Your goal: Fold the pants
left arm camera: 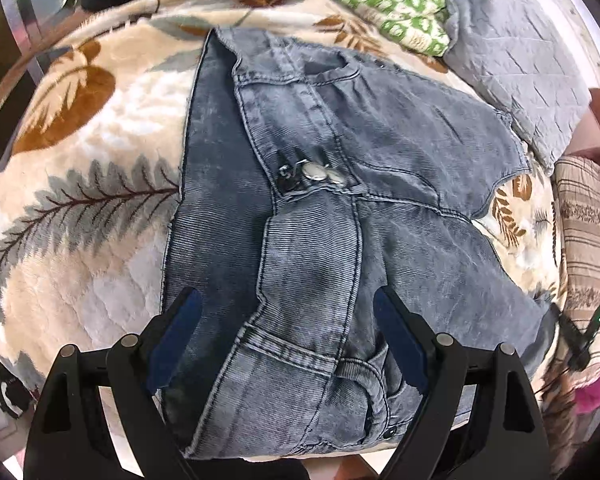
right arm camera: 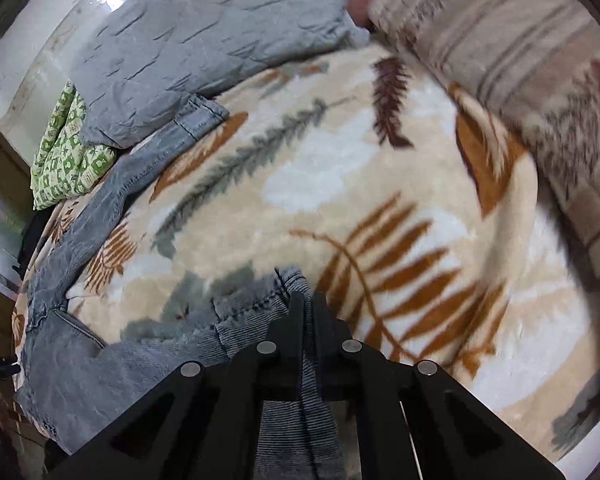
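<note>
pants [left arm camera: 308, 208] waistband cut off at bottom edge, striped blanket [right arm camera: 520, 60] motion-blurred

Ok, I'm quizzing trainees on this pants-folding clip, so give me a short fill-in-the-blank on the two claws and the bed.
1. The left claw hovers over the waistband of the jeans with its jaws ____.
2. The right claw is shut on a ____ of the jeans.
3. The jeans lie on a blanket printed with ____.
4. Beside the grey quilt lies a ____-and-white patterned cloth.

Missing words: open; leg hem; leaves; green
</note>
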### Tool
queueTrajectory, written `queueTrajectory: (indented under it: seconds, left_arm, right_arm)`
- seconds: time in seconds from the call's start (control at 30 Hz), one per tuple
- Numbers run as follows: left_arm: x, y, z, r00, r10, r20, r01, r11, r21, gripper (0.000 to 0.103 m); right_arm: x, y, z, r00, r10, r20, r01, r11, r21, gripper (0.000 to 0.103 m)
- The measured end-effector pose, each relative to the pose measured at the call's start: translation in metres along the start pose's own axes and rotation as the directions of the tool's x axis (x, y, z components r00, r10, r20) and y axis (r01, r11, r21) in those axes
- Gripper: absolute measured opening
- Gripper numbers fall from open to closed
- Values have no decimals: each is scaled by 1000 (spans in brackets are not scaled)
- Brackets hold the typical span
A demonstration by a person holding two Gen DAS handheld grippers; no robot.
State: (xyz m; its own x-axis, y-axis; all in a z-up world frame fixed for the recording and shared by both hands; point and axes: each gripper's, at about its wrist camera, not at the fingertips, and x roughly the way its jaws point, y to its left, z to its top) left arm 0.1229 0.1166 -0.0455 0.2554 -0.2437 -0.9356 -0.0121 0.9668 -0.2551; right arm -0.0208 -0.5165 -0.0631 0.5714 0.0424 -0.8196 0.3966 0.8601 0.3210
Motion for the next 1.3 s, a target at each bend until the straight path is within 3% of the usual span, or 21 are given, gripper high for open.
queueTrajectory:
  seconds: [0.13, 0.2, 0.27, 0.33, 0.4, 0.5, 0.57, 0.6, 0.63, 0.67, 0.7, 0.73, 0.77, 0.8, 0.87, 0.93, 0.97, 1.07, 1.13, 1.23, 1.3]
  left_arm:
    - [12, 6, 5, 998, 15, -54, -16, 1000, -11, 88]
    - [14, 7, 10, 999, 21, -43, -22, 1000, -20, 88]
    - [19, 10, 18, 999, 0, -51, -2, 999, -46, 88]
    - [29, 13, 23, 994, -47, -100, 40, 997, -68, 88]
    - [30, 7, 22, 991, -61, -121, 57, 998, -33, 88]
    - [25, -7, 11, 970, -188, -153, 192, 981, 15, 88]
    - [18, -17, -2, 962, -236, -135, 245, 967, 61, 85]
    - [16, -22, -9, 965, -232, -120, 243, 966, 85, 70]
    - [15, -27, -15, 970, -217, -109, 228, 968, 105, 39]
    - [16, -31, -19, 971, -211, -115, 224, 969, 108, 21]
    - [16, -34, -22, 967, -221, -123, 233, 968, 95, 12]
    - [9, -36, -24, 966, -236, -108, 245, 966, 80, 12]
    - [-2, -40, -26, 964, -253, -85, 259, 963, 73, 12]
    - [-11, -40, -28, 961, -268, -67, 273, 959, 77, 12]
    - [-31, -44, -32, 965, -263, -18, 263, 959, 106, 12]
    - [-28, -44, -33, 980, -200, -8, 200, 973, 119, 12]
    - [-17, -41, -30, 988, -156, -22, 157, 982, 105, 12]
    - [21, -14, -34, 993, -60, -103, 61, 998, 4, 13]
    - [22, -3, -37, 989, -111, -93, 108, 993, -35, 13]
    - [13, -10, -40, 993, -77, -85, 78, 997, 11, 18]
    - [8, -15, -42, 995, -62, -74, 65, 997, 39, 22]
  right_arm:
    - [3, -13, -2, 997, 72, -4, -71, 993, 94, 13]
    - [1, -17, -2, 994, 105, -2, -104, 985, 134, 27]
    - [1, -16, -2, 992, 124, 1, -123, 982, 145, 49]
    - [1, -13, -2, 993, 116, -3, -115, 983, 141, 52]
    - [3, -11, -2, 992, 128, -11, -125, 981, 146, 52]
    - [5, -9, -5, 988, 153, -14, -149, 977, 150, 55]
    - [9, -7, -5, 988, 154, -27, -148, 978, 148, 62]
    - [11, -6, -5, 987, 157, -32, -150, 977, 148, 62]
    - [13, -4, -4, 987, 157, -34, -151, 978, 145, 62]
    - [14, -1, -4, 988, 154, -31, -148, 980, 132, 60]
    - [14, 3, -3, 989, 145, -32, -141, 984, 106, 54]
    - [15, 12, 0, 993, 106, -46, -104, 994, 44, 26]
    - [15, 20, 2, 994, 89, -65, -89, 996, 1, 7]
    - [13, 26, 5, 993, 91, -80, -93, 995, -29, 6]
    - [-11, 38, 12, 994, 110, -15, -111, 990, -88, 6]
    - [-26, 37, 18, 990, 138, 33, -135, 987, -81, 6]
    - [-25, 33, 20, 993, 116, 37, -113, 991, -71, 6]
    - [-2, 14, 11, 998, 52, -18, -52, 999, -14, 6]
    - [13, 0, -3, 998, 17, -63, -16, 1000, 17, 7]
    - [4, -14, -8, 996, 79, -35, -75, 992, 100, 15]
    - [-8, -24, -11, 993, 116, -14, -112, 981, 160, 28]
